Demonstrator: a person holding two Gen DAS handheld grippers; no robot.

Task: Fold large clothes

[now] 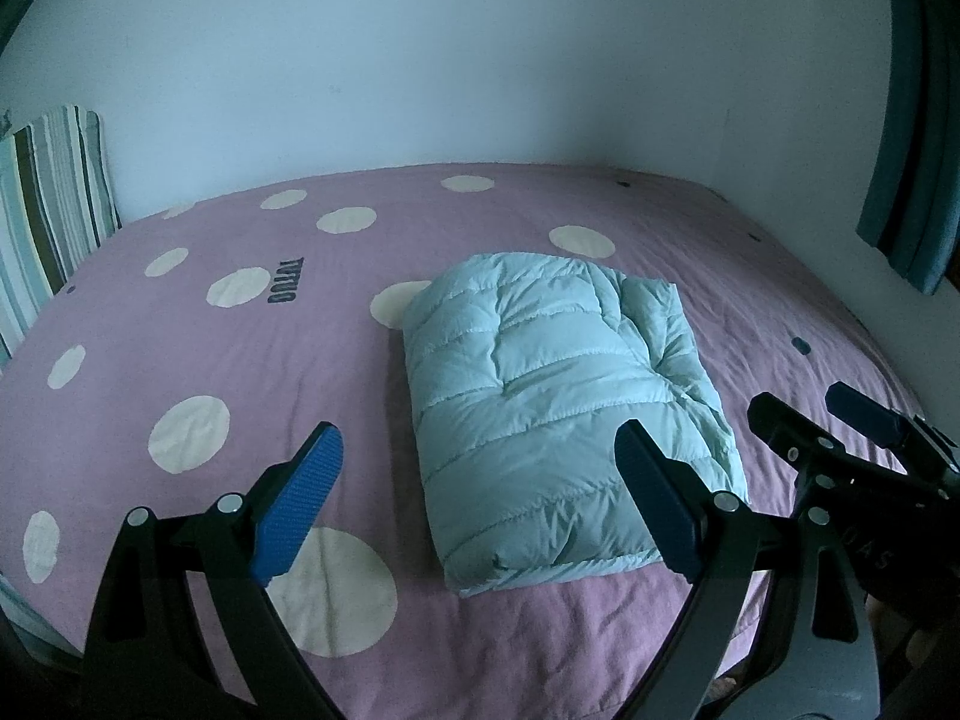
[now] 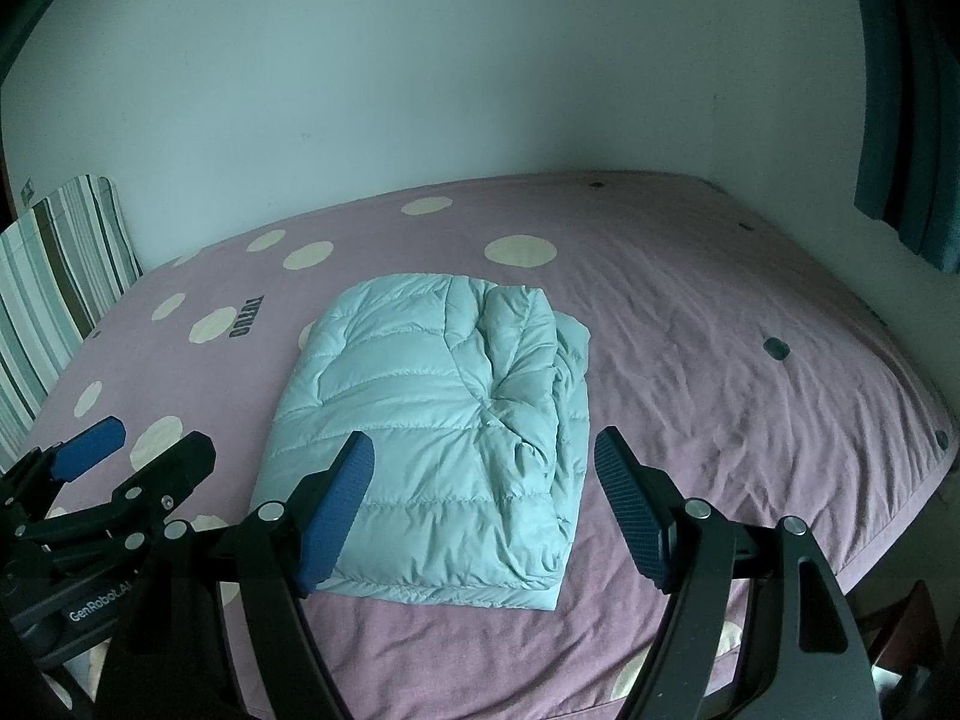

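Pale wall backs the bed, whose lilac polka-dot sheet gives us a broad flat folding surface. Mid-bed lies the mint quilted down jacket, already a compact rectangle, loose edges gathered along its right side; we judge the folding essentially done. Both tools hover near the bed's front edge, clear of fabric: left gripper spread and empty, right gripper likewise.

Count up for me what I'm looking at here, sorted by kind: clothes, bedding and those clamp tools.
Puffer jacket, pale blue, folded on the bed: 1
Purple dotted bedspread: 1
Striped pillow against the wall: 1
Hand-held grippers, both open and empty: 2, the left gripper and the right gripper
Total: 5
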